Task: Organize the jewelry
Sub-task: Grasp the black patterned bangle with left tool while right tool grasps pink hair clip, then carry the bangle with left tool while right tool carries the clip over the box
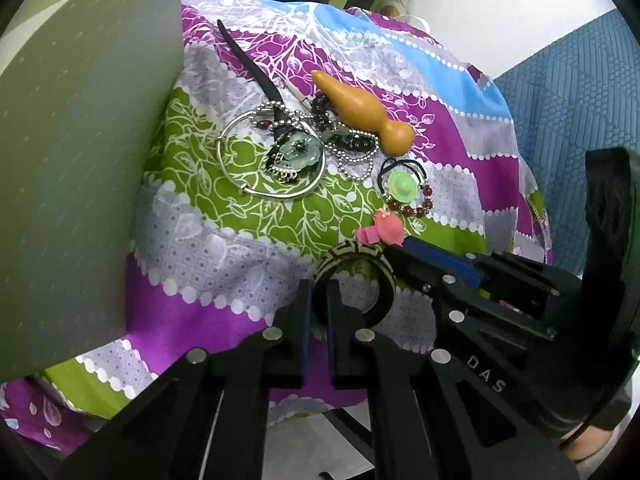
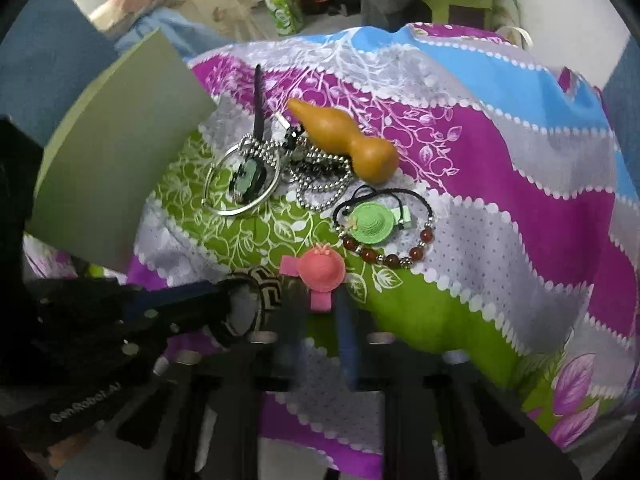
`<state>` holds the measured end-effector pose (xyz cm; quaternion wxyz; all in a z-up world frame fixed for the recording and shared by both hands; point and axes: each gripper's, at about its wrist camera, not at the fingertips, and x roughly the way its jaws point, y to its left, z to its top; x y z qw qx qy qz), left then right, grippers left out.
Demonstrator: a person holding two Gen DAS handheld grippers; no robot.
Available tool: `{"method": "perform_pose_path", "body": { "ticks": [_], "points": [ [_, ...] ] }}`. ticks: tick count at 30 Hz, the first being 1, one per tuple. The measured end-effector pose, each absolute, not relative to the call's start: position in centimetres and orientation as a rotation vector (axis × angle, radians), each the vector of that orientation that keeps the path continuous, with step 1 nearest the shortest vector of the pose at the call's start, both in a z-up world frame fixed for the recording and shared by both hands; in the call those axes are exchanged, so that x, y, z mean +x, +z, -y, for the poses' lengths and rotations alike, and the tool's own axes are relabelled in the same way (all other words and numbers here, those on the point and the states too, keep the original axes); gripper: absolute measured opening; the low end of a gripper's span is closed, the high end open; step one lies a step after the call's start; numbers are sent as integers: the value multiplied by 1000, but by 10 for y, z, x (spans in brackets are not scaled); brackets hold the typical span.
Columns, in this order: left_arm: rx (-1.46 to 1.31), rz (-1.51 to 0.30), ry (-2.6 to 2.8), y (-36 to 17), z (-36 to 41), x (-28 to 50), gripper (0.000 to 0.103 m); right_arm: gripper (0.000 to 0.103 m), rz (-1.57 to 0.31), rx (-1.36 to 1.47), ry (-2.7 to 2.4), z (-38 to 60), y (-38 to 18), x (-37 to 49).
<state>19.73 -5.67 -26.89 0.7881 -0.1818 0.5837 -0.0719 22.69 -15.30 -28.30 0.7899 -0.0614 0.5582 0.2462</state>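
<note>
A black-and-cream patterned bangle (image 1: pixel 360 264) lies on the patterned cloth (image 1: pixel 224 248) close to the front. My left gripper (image 1: pixel 319 294) is shut on its near rim, one finger inside the ring and one outside. From the right wrist view the same bangle (image 2: pixel 260 280) shows at the lower left. A pink hat-shaped clip (image 2: pixel 322 270) lies just right of the bangle. My right gripper (image 2: pixel 320 306) is shut on the clip's pink tab, its fingers blurred. In the left wrist view the right gripper (image 1: pixel 400 246) reaches in from the right to the pink clip (image 1: pixel 386 229).
Farther back lie a silver ring necklace (image 1: pixel 272 160) with a jade flower pendant (image 1: pixel 300 150), ball chains (image 1: pixel 356 160), a wooden gourd (image 1: pixel 364 112), a green hat clip (image 1: pixel 402 186) and a red bead bracelet (image 1: pixel 420 208). A tall grey-green board (image 1: pixel 80 160) stands at the left.
</note>
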Motion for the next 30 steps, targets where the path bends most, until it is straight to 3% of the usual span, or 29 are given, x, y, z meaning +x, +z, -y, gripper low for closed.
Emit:
{"method": "perform_pose_path", "body": {
  "ticks": [17,30],
  "points": [
    [-374,-1160,-161,-224,49,175,6,8,-1145,-85,413,183,-234,187],
    [-310,-1053,-174,-149,26,153,6,8,-989,-37,349,176,-150,168]
  ]
}}
